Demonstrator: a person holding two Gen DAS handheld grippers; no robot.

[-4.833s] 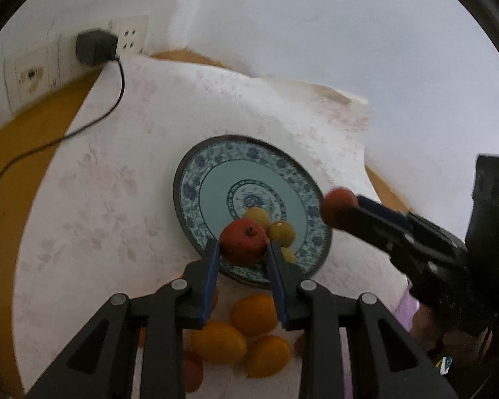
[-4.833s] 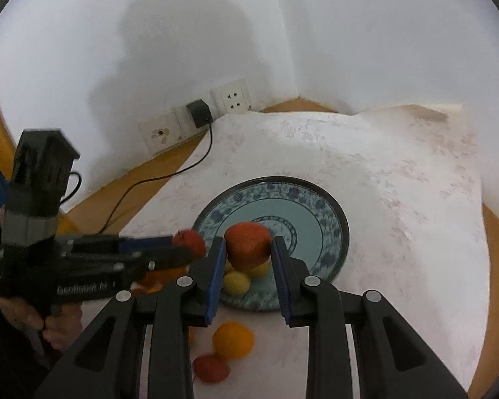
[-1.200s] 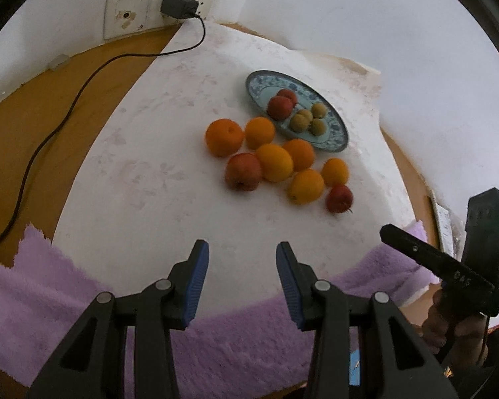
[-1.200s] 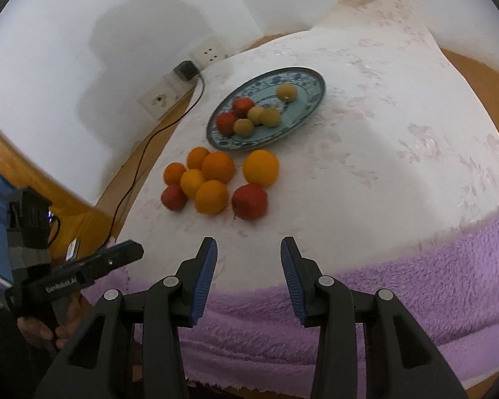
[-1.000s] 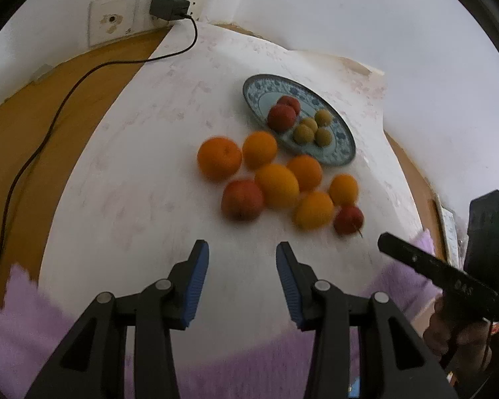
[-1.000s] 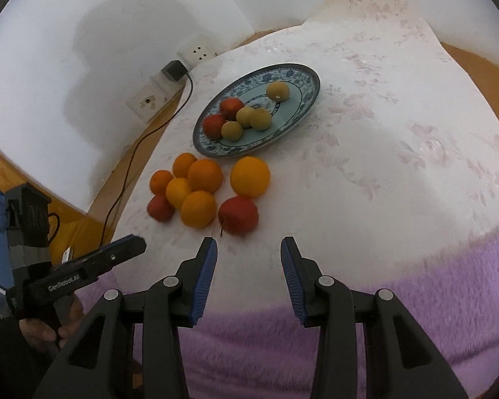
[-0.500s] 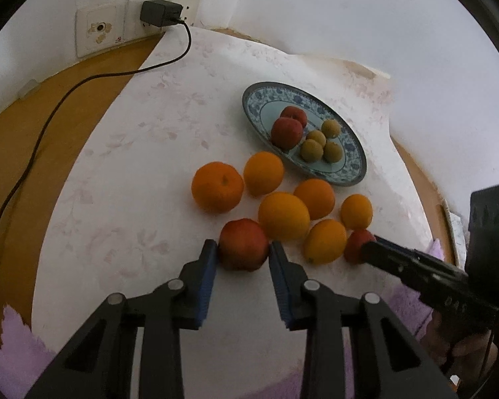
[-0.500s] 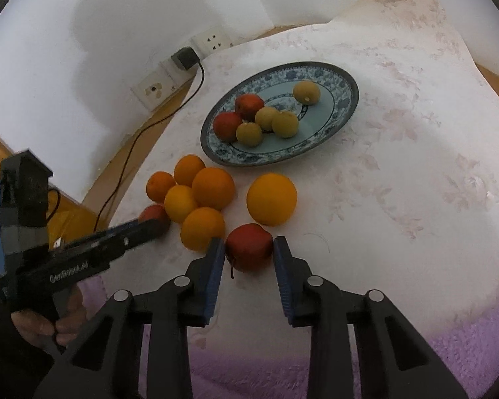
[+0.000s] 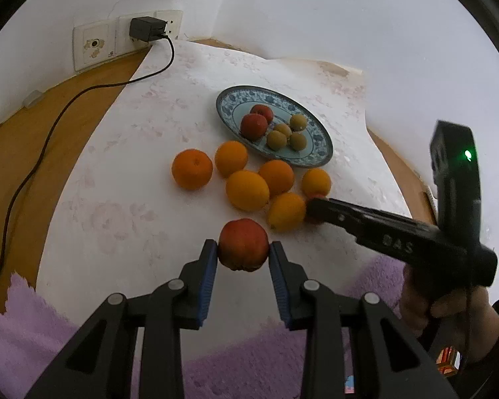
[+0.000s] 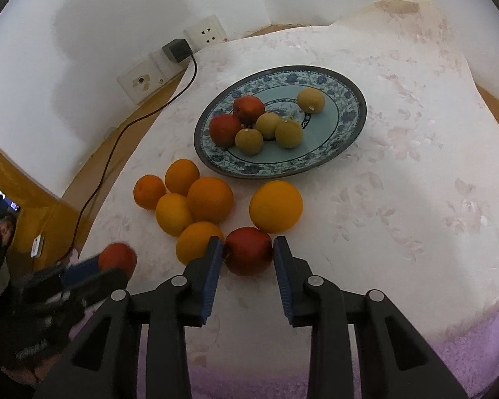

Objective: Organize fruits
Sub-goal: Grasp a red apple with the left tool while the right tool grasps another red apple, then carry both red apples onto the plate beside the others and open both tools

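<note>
Each gripper is clamped on a red apple at the near edge of the fruit pile: the left gripper (image 9: 243,254) pinches one apple (image 9: 243,248) that looks lifted clear of the cloth (image 9: 123,199), the right gripper (image 10: 248,256) squeezes another (image 10: 248,250) still low beside the oranges (image 10: 209,199). This looks like the pick-up step. Next, carry both over the oranges to the plate (image 10: 346,153), beside the two apples and four yellow fruits there, setting down gently so nothing rolls
</note>
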